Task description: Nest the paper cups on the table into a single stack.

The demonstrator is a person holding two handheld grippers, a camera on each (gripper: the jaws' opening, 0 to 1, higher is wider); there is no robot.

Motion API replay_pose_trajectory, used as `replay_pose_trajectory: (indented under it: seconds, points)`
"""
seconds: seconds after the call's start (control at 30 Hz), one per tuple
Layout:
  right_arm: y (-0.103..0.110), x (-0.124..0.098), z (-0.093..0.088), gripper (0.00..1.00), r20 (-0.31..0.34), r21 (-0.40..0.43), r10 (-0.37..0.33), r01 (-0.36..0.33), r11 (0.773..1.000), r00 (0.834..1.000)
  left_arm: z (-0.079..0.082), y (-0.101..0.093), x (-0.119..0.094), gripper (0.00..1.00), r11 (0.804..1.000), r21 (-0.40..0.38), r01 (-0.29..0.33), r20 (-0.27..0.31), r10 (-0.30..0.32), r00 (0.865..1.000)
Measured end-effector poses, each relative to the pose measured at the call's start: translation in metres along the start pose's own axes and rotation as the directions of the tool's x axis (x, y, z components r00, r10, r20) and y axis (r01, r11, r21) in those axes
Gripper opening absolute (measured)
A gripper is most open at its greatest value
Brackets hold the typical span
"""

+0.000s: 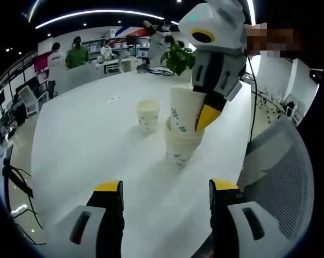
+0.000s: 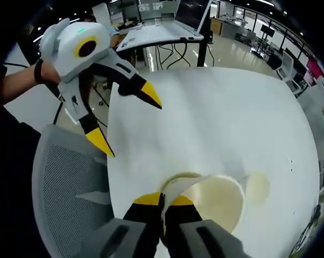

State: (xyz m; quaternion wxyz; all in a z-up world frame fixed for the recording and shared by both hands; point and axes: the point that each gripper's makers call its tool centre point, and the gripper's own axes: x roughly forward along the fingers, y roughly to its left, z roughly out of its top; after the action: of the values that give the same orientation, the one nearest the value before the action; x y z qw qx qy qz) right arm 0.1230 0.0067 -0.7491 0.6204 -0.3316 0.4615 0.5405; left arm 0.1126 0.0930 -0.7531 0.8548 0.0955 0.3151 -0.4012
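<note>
Right tool (image 2: 163, 203) pinches a paper cup (image 1: 184, 110) by its rim at frame centre — angled to nest into the stack (image 1: 181, 146); left tool (image 1: 164, 193) spread, idle.

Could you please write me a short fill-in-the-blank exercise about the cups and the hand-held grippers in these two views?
1. The right hand-held gripper is pinching a paper cup by its ____.
2. That held cup sits tilted in the mouth of another ____ on the white table.
3. The left hand-held gripper has its jaws ____.
4. One lone cup stands ____ on the table.

Missing words: rim; cup; open; upright
</note>
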Motion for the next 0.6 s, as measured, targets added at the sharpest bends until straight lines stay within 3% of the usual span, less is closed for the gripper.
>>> replay_pose_trajectory:
  seconds: [0.6]
  points:
    - [0.0029, 0.007, -0.0034, 0.01, -0.018, 0.019, 0.009, -0.009, 1.0, 1.0, 0.0005, -0.0003, -0.0004, 0.63, 1.0, -0.003, 0.0, 0.001, 0.0, 1.0]
